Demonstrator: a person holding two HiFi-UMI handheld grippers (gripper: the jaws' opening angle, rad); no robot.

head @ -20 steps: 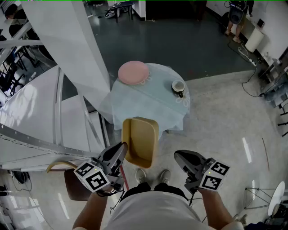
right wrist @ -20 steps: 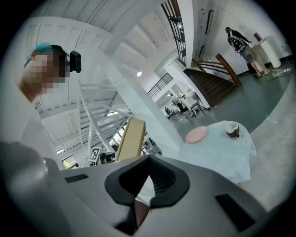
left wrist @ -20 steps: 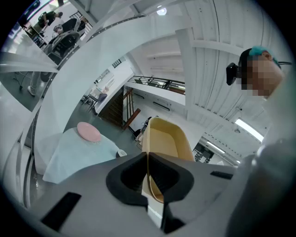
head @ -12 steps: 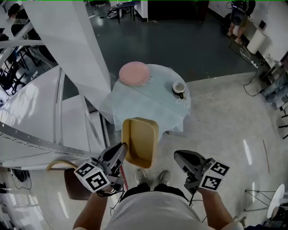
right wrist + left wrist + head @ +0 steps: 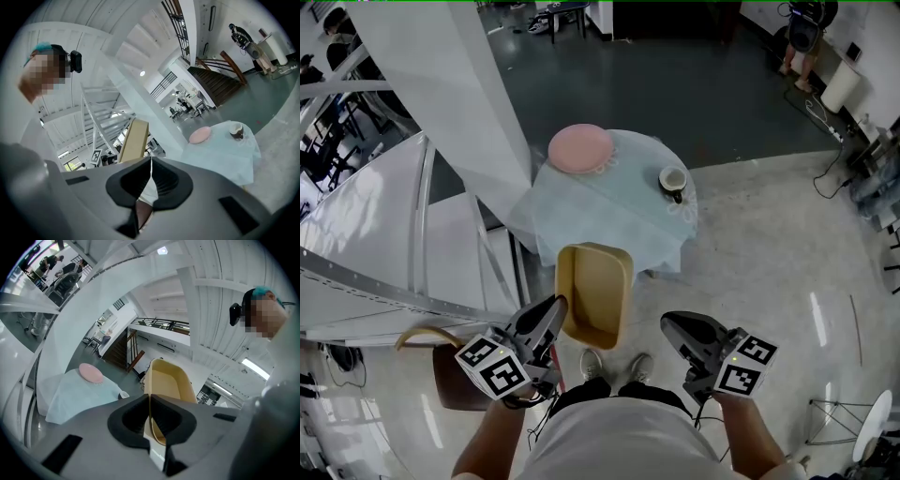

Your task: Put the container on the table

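One glossy tan oblong container (image 5: 593, 292), rim pinched by left gripper (image 5: 557, 304); right gripper (image 5: 667, 324) closed, empty. Twelve o'clock: one clothed round table (image 5: 600, 214).

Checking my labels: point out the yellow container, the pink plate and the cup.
yellow container (image 5: 595, 289): head view, its inner floor.
pink plate (image 5: 579, 148): head view, its centre.
cup (image 5: 672, 179): head view, its mouth.

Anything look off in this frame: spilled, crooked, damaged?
Nothing spilled or damaged. The only oddity: the yellow container hangs in the air short of the table, pinched by a single rim edge in the left tool. The pink plate and cup sit on it in order.
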